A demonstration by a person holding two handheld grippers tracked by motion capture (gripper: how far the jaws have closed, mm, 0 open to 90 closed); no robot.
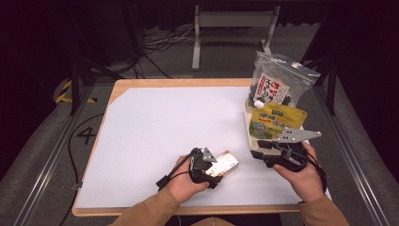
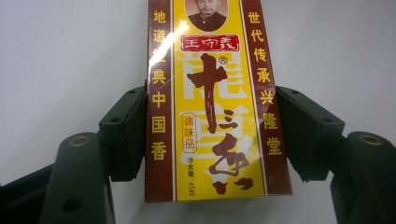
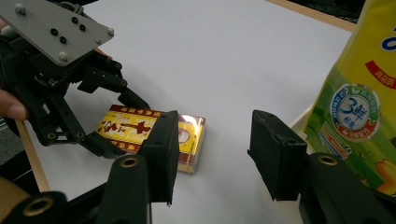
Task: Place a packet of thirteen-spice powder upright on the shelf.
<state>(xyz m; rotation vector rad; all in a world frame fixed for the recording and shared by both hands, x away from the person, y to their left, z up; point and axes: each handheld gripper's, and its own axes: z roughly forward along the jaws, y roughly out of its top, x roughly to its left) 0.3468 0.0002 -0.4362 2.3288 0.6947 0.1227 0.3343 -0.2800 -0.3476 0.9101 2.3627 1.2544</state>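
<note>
Near the front edge of the tabletop (image 1: pixel 155 117), on its white sheet, a small yellow-and-maroon box (image 1: pixel 224 163) with printed characters lies flat. The left claw (image 1: pixel 212 170) straddles this box. Seen from the left claw's own camera, the box (image 2: pixel 212 102) runs lengthwise up between the two black jaws, one at each long side. The jaw at the left of that picture lies against the maroon edge, and the other stands right at the opposite edge, with at most a hairline between pad and box. Whether the pads press on the box cannot be told, and the box rests on the sheet. The right claw's camera shows the left claw (image 3: pixel 114 126) low over the box (image 3: pixel 187 140), with its grey plate on top and a fingertip at the picture's left edge.

The right claw (image 1: pixel 258 151) sits off to the right, well apart from the box and just beside a shallow white tray (image 1: pixel 248 132) at the tabletop's right edge. Its jaws stand spread with only bare sheet between them, so it is released and grasps nothing. A yellow-green pouch (image 1: pixel 276 120) stands in the tray, close to that claw; the same pouch (image 3: pixel 359 107) shows at the right in the right claw's view. Behind it stands a clear zip bag (image 1: pixel 278 80) with dark contents and a white label.
</note>
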